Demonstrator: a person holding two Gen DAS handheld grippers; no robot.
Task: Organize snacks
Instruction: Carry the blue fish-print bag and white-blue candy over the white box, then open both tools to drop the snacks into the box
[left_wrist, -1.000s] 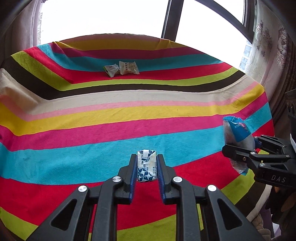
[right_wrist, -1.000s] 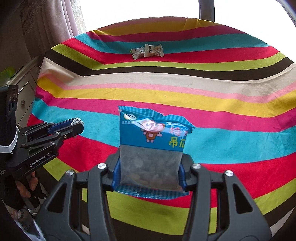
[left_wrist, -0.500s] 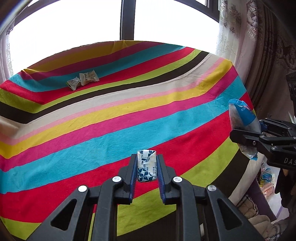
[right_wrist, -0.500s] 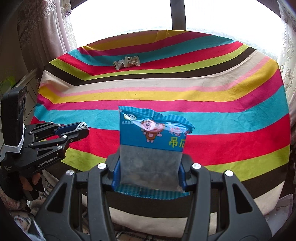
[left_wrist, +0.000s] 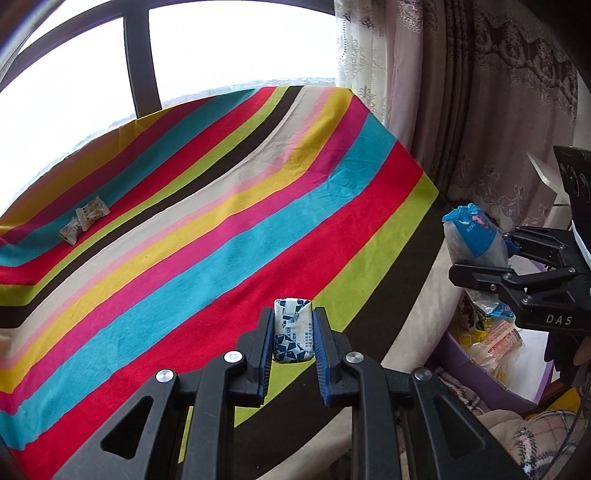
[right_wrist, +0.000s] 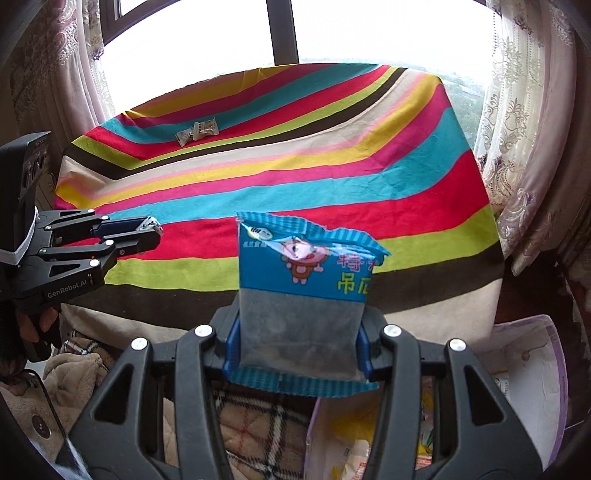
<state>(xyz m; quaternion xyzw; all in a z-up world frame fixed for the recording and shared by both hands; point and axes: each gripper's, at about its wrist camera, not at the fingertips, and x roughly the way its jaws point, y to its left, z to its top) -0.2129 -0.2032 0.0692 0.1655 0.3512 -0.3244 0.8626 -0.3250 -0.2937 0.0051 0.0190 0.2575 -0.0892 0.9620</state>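
1. Since a second ago both claws have swung right, off the striped desk (left_wrist: 229, 206).
2. Left claw (left_wrist: 293, 332) stays clamped on a small blue-white snack packet (left_wrist: 293, 329); right claw (right_wrist: 299, 332) on a blue snack bag (right_wrist: 303, 295).
3. Both now hang near the purple-rimmed snack bin (left_wrist: 491, 373), so drop-off looks next; two wrapped candies (left_wrist: 85, 219) remain on the desk.

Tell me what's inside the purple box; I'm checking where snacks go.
Inside the purple box, a red-printed packet and yellow wrappers show. Its bottom is hidden by the right gripper.

Rainbow-striped cloth (left_wrist: 221, 221); blue-white packet (left_wrist: 293, 329)
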